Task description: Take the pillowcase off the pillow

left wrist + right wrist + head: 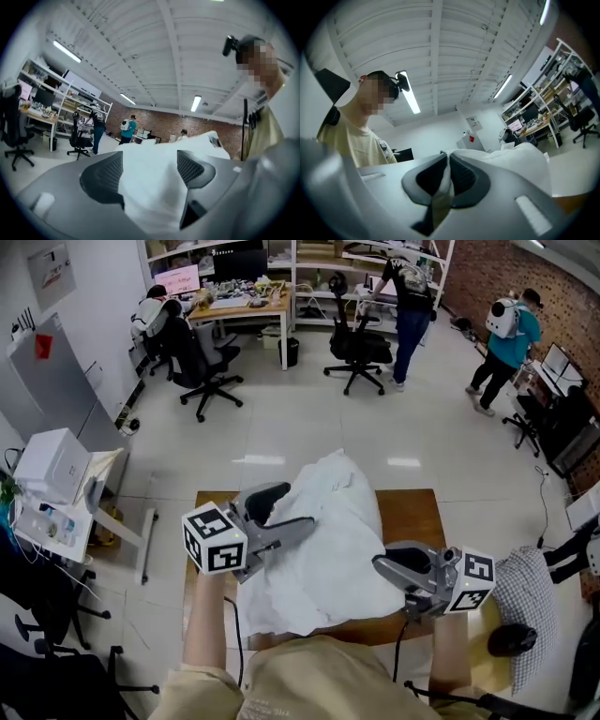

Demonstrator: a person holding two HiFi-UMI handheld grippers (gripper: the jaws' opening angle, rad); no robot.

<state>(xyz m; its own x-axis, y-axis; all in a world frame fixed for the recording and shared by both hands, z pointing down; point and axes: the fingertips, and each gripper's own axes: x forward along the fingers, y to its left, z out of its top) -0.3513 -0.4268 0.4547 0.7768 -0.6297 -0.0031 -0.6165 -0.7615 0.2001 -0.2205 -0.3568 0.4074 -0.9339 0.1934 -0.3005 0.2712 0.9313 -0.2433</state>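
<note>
No readable text anywhere; wall poster (52, 276) print too small, pink monitor screen (177, 279) blurred.

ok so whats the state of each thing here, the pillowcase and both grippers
pillowcase: crumpled, heaped on the wooden table; whether it is off yet can't be told
left gripper: jaws apart, pillowcase cloth between them, not clamped
right gripper: jaws shut on a fold of the pillowcase
</note>
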